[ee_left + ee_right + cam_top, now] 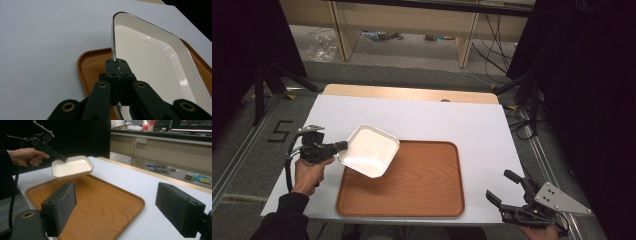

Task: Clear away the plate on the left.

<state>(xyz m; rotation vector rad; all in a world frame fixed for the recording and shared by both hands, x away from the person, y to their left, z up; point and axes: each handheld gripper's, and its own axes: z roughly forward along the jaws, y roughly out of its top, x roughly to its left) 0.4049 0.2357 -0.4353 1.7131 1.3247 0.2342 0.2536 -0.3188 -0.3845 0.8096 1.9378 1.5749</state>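
The left claw (pixel 343 146) is pinching the rim of the white dish (pixel 370 150), holding it tilted in the air over the near-left corner of the wooden tray (pixel 422 185). The tray is lying on the white bench (pixel 452 120). The right claw (pixel 504 187) is hanging spread and empty beside the tray's right edge.

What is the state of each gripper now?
Left gripper: shut on the rim of the white dish.
Right gripper: open, holding nothing.
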